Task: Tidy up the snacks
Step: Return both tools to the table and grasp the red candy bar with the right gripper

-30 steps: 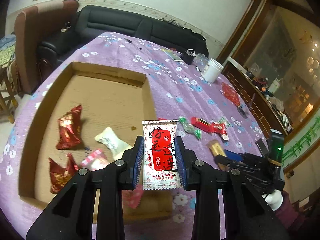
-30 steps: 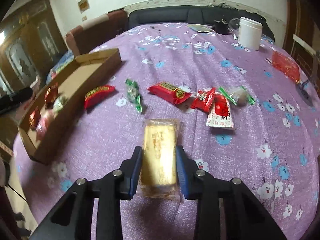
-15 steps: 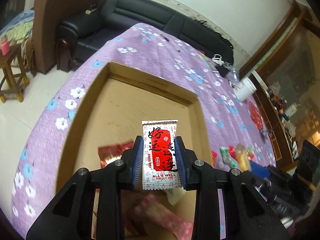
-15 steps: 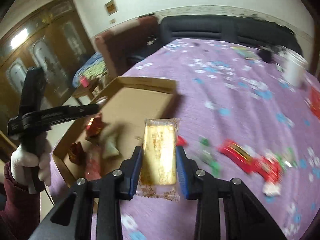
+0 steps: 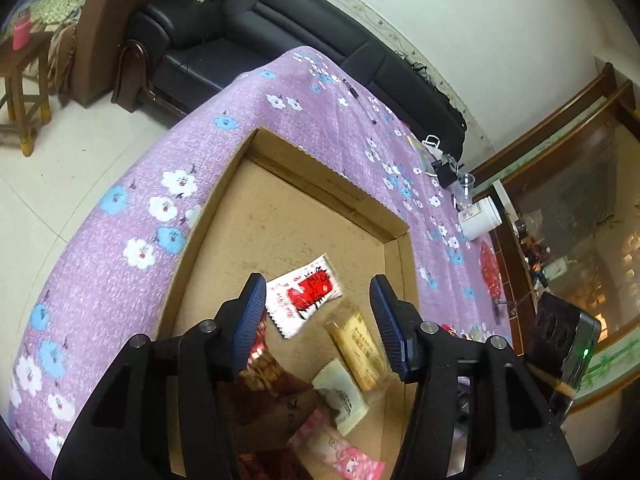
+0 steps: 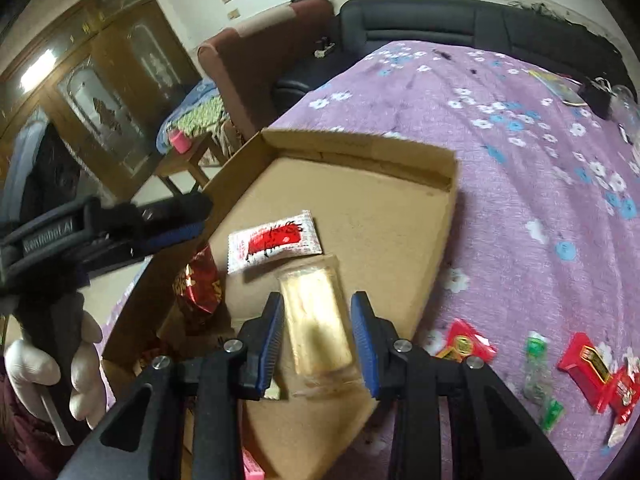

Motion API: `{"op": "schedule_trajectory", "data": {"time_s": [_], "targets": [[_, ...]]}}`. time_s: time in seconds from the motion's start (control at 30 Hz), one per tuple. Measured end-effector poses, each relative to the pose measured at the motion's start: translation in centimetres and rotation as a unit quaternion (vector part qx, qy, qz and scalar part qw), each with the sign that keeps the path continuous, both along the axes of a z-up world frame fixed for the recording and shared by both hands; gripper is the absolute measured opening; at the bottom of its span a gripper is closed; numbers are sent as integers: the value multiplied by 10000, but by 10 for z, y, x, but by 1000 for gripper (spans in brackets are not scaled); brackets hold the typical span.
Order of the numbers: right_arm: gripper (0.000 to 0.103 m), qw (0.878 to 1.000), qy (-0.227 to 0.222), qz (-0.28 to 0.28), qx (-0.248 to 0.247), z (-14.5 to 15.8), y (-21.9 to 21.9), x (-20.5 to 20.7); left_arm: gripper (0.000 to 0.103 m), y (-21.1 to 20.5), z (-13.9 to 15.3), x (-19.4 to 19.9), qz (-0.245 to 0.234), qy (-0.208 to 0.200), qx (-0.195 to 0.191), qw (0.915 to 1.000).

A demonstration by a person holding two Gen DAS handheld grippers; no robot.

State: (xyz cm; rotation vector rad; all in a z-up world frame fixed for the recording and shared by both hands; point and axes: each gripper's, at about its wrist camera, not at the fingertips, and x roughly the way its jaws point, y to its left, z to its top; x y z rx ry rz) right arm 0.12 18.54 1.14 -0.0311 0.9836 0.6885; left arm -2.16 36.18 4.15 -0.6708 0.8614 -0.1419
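Note:
An open cardboard box (image 5: pixel 320 176) lies on the purple flowered tablecloth. My left gripper (image 5: pixel 317 282) hangs over it with its jaws opening. The red-and-white packet (image 5: pixel 304 300) is free of the pads, down on the box floor or just above it. My right gripper (image 6: pixel 318 300) is shut on a yellow packet (image 6: pixel 316 320), held low over the box (image 6: pixel 360 144) next to the red-and-white packet (image 6: pixel 274 242). From the right wrist, the left gripper (image 6: pixel 204 214) reaches in from the left, held by a white-gloved hand (image 6: pixel 52 372).
The box also holds dark red packets (image 5: pixel 264 372), a white packet (image 5: pixel 340 396) and a pink one (image 5: pixel 348 456). Red snacks (image 6: pixel 588 364) and green snacks (image 6: pixel 540 380) lie loose on the cloth to the right. A white jar (image 5: pixel 478 218) stands further back, a black sofa (image 5: pixel 280 40) beyond.
Both grippers moved in over the box. The left jaws opened and let go of the red-and-white packet, which dropped into the box. The right gripper carried the yellow packet from the tablecloth.

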Motion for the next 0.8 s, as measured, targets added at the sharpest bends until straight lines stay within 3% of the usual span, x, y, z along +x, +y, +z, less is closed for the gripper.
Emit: {"op": "schedule_trajectory", "data": {"time_s": [0.17,0.37,0.53,0.67,0.8], "targets": [[43,9990,-269,-336,84,19,-46,-7,54,-12,16,-19,-92,-168,-15,9998],[50,9917,-501,-1175,136,33,-145,-12,56,-54,37,-42,-517,-387,-130,9978],[50,9810,-366,-1903,17,21,-227,-19,56,-100,35,-45,-960,-322,-69,9948],[50,9789,-234,-2029,64,8,-253,-25,56,-147,21,-40,-1347,-54,36,9909],[50,9799,-325,-1945,301,7,-253,-21,56,-176,16,-40,-1553,71,149,9877]]}}
